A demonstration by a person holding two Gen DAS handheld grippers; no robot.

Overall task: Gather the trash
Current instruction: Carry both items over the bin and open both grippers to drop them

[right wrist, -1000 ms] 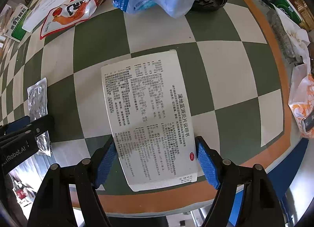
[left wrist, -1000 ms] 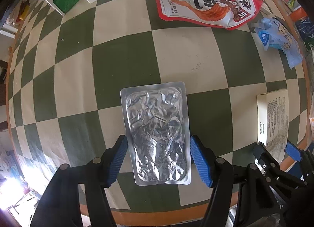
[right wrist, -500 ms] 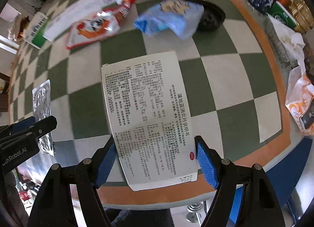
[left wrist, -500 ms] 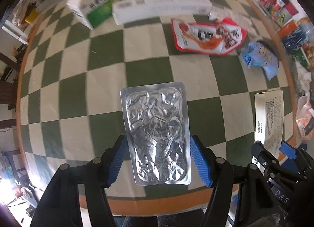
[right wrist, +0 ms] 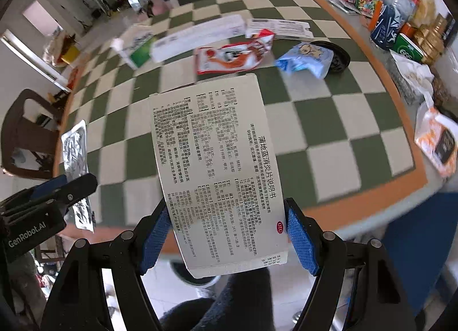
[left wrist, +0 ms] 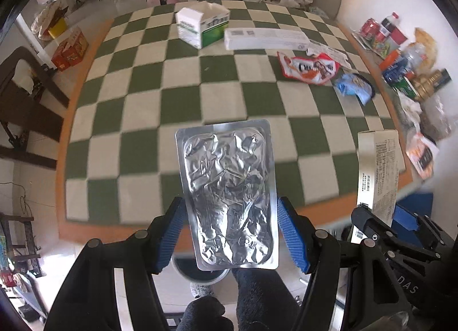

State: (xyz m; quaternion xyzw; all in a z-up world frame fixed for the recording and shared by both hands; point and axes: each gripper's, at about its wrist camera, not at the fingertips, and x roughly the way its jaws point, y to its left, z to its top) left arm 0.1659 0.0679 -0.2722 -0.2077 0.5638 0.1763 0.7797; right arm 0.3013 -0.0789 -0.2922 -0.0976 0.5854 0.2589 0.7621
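Observation:
My left gripper [left wrist: 230, 233] is shut on a crumpled silver foil blister pack [left wrist: 227, 193], held in the air past the near edge of the green-and-white checked table [left wrist: 183, 102]. My right gripper [right wrist: 226, 236] is shut on a white printed medicine box [right wrist: 214, 159], also held up off the table. The box shows in the left wrist view [left wrist: 377, 168] and the foil pack in the right wrist view [right wrist: 75, 156]. On the table lie a red snack wrapper [left wrist: 309, 67], a blue wrapper [left wrist: 353, 86], a long white box [left wrist: 266, 39] and a green-and-white carton [left wrist: 203, 27].
Bottles, cans and bags [left wrist: 400, 53] crowd the table's right edge. A round grey bin [left wrist: 200, 269] stands on the floor below the left gripper, partly hidden. A dark wooden chair [left wrist: 25, 96] stands to the left. The person's dark-clothed legs [left wrist: 257, 296] are beneath.
Both grippers have lifted and pulled back from the table, each keeping its item; the table now looks far smaller and the floor and bin have come into view.

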